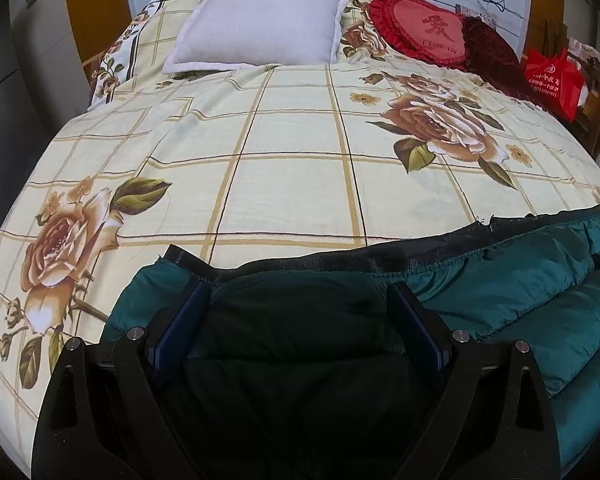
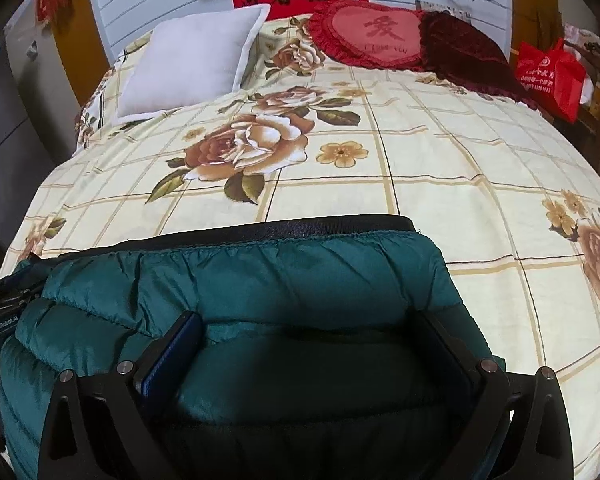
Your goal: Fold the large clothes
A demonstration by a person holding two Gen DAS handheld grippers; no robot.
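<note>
Left gripper (image 1: 298, 300): jaws spread wide over the near left part of a green padded jacket (image 1: 520, 280), nothing pinched. Right gripper (image 2: 312, 340): likewise wide apart, straddling the jacket's right end, pads not seen pressing. Jacket: lying folded at the near edge of the flowered bedspread (image 1: 300, 140), black hem band (image 2: 280, 228) toward the pillows. Step: between folds, seemingly. Next: close on an edge and lift evenly.
</note>
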